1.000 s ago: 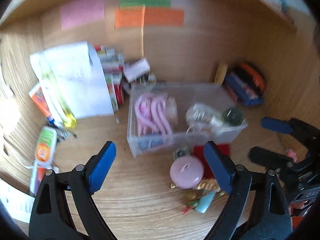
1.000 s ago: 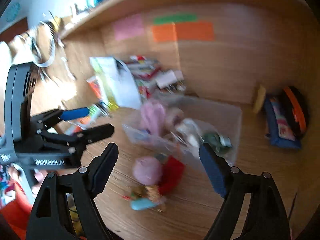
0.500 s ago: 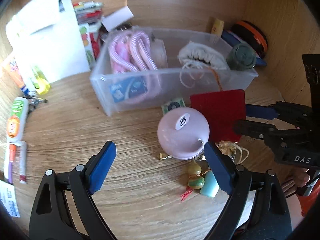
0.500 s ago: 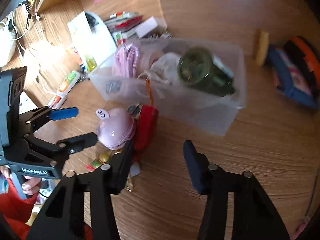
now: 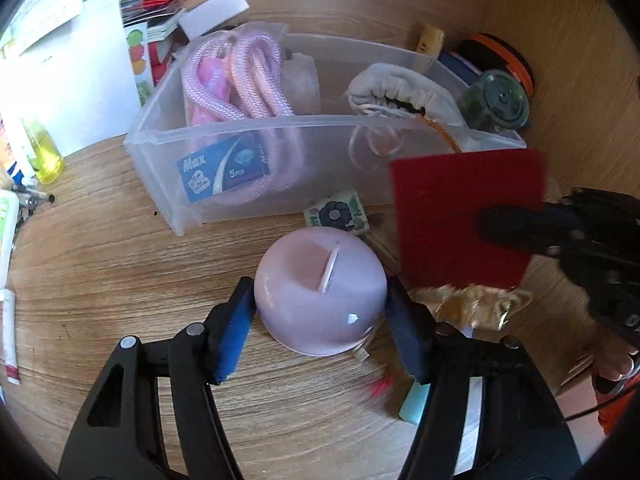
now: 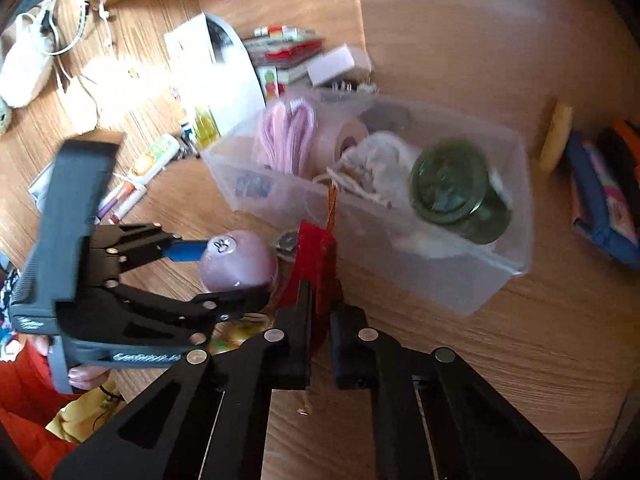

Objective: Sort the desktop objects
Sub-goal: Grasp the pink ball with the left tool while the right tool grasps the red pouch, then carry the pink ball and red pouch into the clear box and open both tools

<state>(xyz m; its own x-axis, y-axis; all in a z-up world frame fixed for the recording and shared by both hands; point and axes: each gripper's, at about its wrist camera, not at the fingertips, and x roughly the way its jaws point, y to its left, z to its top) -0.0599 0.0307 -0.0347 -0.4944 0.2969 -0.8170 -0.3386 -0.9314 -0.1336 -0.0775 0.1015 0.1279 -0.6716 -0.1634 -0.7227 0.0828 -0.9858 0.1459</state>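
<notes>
- Desktop clutter lay on a wooden desk (image 5: 100,264), with a clear plastic bin (image 5: 280,128) just ahead of both grippers.
- Inside the bin, at the end ahead and left of the left gripper (image 5: 320,312), sat a coiled pink rope (image 5: 236,80) and a blue "Max" packet (image 5: 222,172) pressed against the near wall.
- Further along the bin lay a pale drawstring pouch (image 5: 400,88), and at the far right end a dark green jar (image 6: 456,192) lay on its side.
- The left gripper had just been closing; its blue pads sat against both sides of a pink dome-shaped box (image 5: 320,292), which rested on the desk just short of the bin.
- The right gripper (image 6: 320,312) had narrowed to a near-closed pinch on a red card (image 5: 464,216), which stood on edge between its fingers, right beside the pink box.
- A small patterned tile (image 5: 334,214) lay between the pink box and the bin's near wall.
- Gold trinkets (image 5: 472,308) and a pale teal piece (image 5: 414,404) lay under and just right of the left gripper's right finger.
- Beyond the bin's right end sat a blue pencil case (image 6: 600,196).
</notes>
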